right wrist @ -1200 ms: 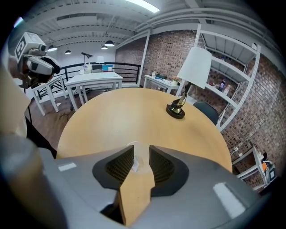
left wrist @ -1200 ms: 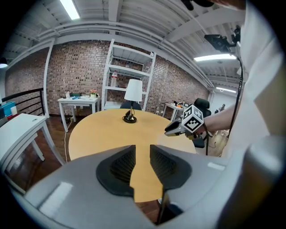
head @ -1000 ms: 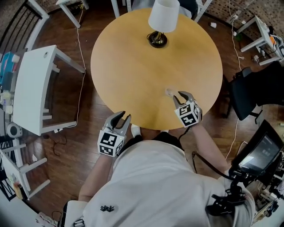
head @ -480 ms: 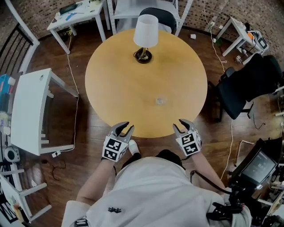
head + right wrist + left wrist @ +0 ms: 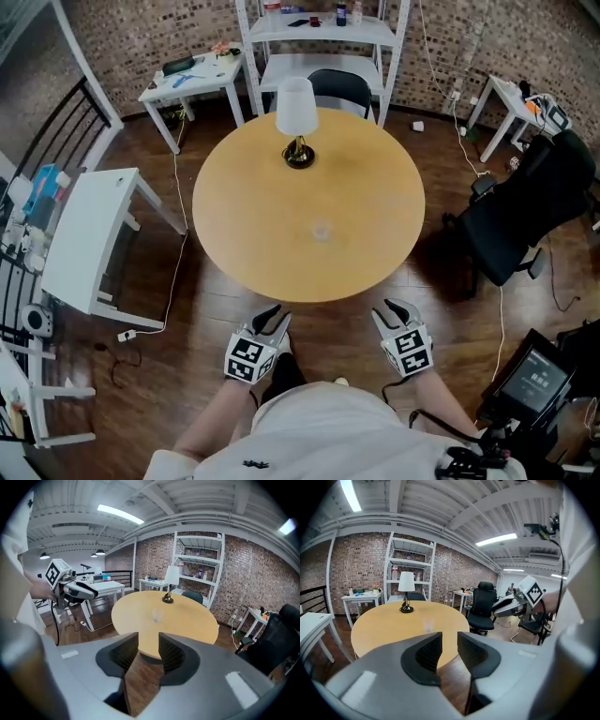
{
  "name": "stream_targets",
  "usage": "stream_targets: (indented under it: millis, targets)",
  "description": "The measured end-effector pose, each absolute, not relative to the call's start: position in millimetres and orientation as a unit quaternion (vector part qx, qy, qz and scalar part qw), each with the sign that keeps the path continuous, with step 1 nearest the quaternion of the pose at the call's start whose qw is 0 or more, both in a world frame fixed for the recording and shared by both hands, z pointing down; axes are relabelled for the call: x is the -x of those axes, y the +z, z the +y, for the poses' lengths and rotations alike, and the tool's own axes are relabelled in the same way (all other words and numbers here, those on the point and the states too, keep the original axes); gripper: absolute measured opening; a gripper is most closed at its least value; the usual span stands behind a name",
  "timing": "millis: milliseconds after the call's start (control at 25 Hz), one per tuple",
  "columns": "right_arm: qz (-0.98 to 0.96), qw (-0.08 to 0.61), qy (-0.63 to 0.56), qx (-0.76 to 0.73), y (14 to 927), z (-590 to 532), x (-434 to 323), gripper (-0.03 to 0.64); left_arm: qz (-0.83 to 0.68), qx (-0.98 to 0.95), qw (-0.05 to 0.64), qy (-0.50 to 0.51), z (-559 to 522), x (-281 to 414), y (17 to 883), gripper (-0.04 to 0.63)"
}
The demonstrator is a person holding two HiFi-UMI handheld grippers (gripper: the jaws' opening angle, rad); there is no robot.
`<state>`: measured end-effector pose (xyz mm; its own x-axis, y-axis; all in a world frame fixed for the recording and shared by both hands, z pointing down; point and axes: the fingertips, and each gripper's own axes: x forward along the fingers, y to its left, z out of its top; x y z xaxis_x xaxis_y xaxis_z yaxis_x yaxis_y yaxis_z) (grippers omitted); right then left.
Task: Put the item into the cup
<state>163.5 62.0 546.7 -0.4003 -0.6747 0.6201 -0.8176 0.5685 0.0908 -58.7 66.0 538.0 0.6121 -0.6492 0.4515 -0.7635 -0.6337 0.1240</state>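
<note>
1. Jaws, left gripper (image 5: 275, 317): a narrow gap apart, nothing between them; held off the near edge of the round table (image 5: 253, 206), above the wood floor (image 5: 328, 328).
2. Jaws, right gripper (image 5: 394, 309): opening, nothing between them; also off the table's near edge.
3. Cup (image 5: 322, 230): clear, upright on the table's near half, well apart from both grippers; contents too small to tell.
4. Lamp (image 5: 296, 112): white shade, at the table's far edge.
5. Black office chair (image 5: 525, 216): right of the table.
6. White desk (image 5: 84, 239): left of the table.
</note>
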Motion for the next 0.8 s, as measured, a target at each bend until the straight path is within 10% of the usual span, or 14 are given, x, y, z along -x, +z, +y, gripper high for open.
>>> stream_targets:
  millis: [800]
  targets:
    - [-0.839,0.231,0.114,-0.480,489.2,184.7,-227.3,0.112,-0.405,-0.882,0.146,0.191,188.2,17.2,501.5,0.081]
